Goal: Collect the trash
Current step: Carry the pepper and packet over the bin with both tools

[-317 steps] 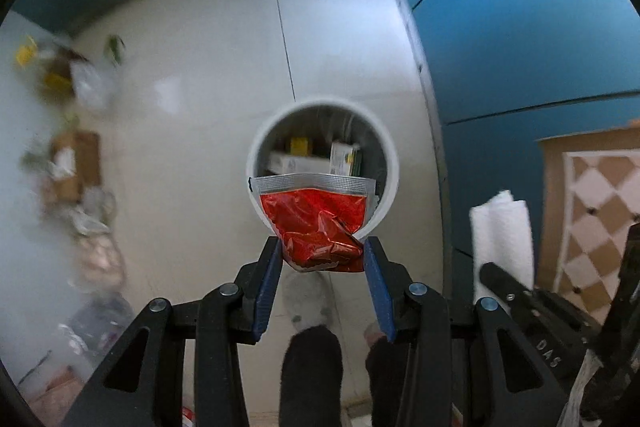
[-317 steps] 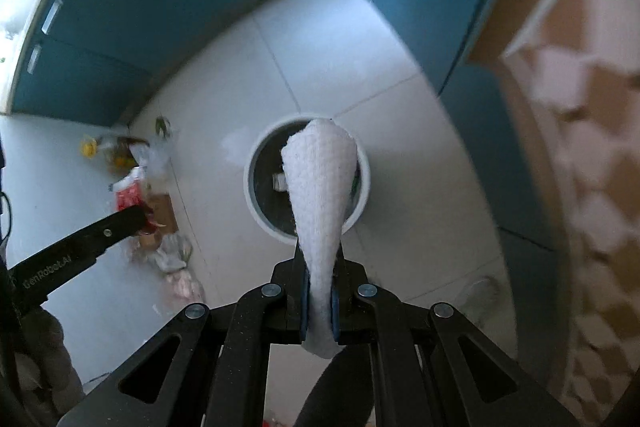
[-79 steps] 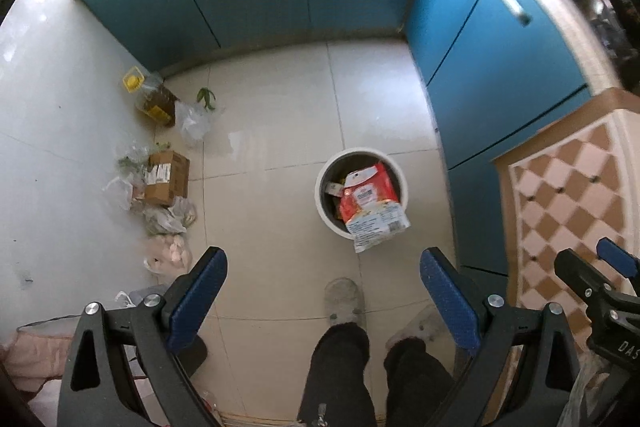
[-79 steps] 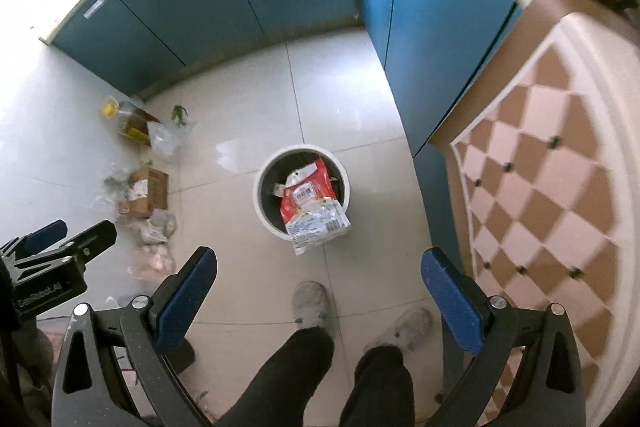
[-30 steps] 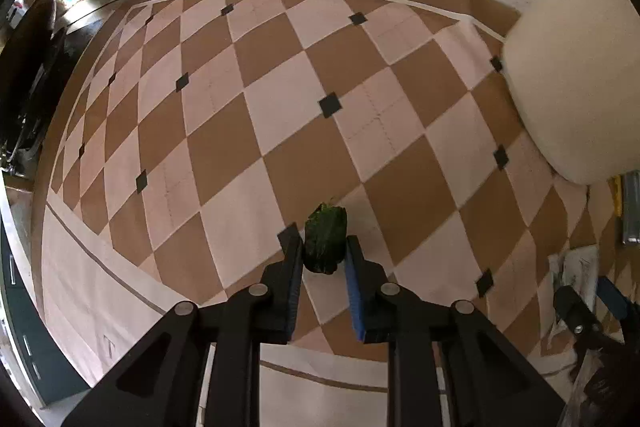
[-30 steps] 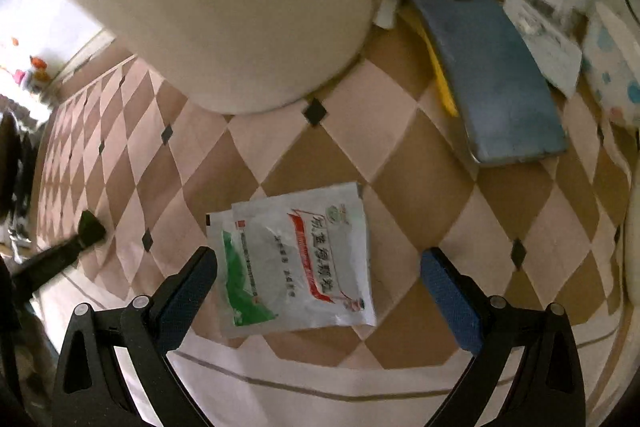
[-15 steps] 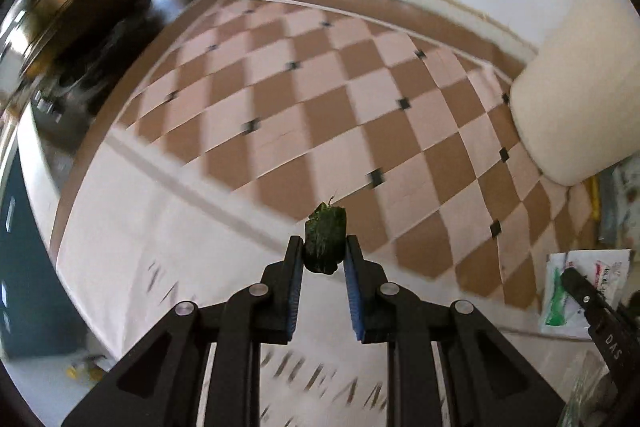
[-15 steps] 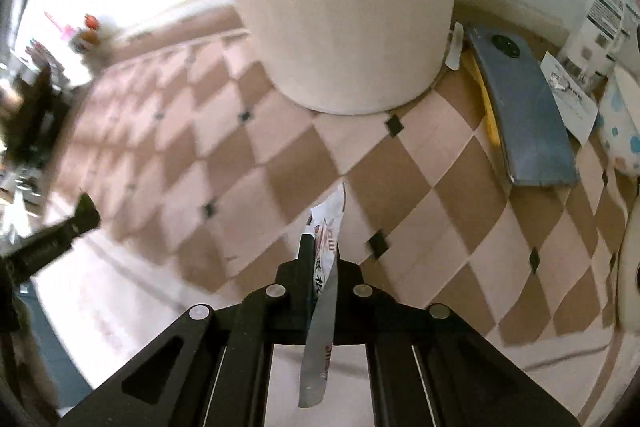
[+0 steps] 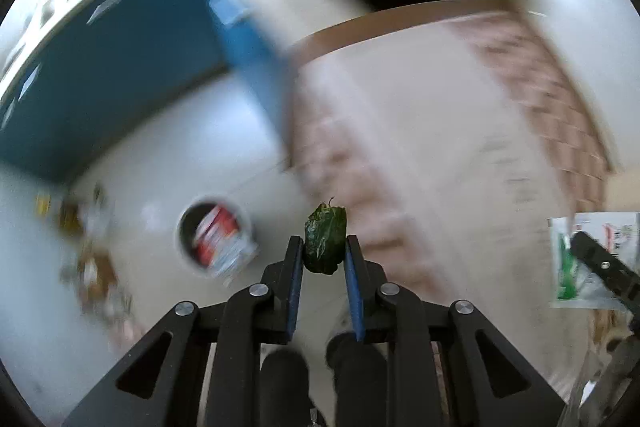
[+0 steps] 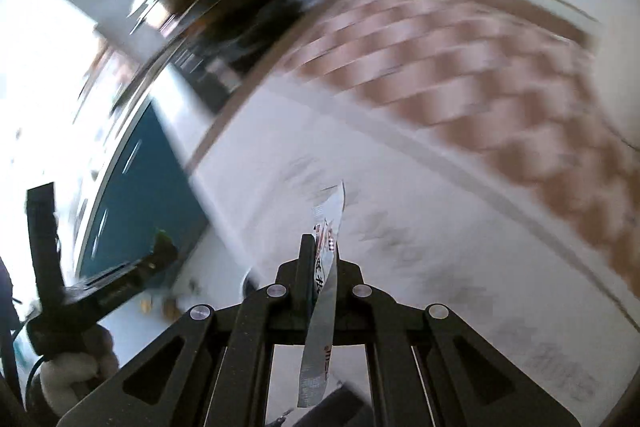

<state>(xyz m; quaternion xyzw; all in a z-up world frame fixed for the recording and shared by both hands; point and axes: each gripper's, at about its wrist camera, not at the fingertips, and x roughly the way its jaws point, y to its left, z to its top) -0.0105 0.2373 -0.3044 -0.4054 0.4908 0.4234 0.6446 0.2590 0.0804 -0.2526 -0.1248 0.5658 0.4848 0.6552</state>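
My left gripper (image 9: 323, 251) is shut on a small dark green crumpled scrap (image 9: 325, 242) and holds it in the air. Below and to the left, the round white trash bin (image 9: 216, 235) stands on the floor with red and white packets in it. My right gripper (image 10: 323, 247) is shut on a flat white sachet (image 10: 326, 269), held edge-on between the pads. The sachet also shows at the right edge of the left wrist view (image 9: 588, 259), and the left gripper with its green scrap at the left of the right wrist view (image 10: 160, 247). Both views are motion-blurred.
Teal cabinet doors (image 9: 100, 75) line the far left. The checkered brown and pink table cover (image 9: 560, 115) lies to the right, its white edge near my grippers. Loose bags and boxes (image 9: 92, 267) lie on the floor left of the bin. A person's dark legs (image 9: 284, 379) are below.
Both grippers have swung left off the checkered table toward the floor, each still holding its item. The bin has come into the left wrist view.
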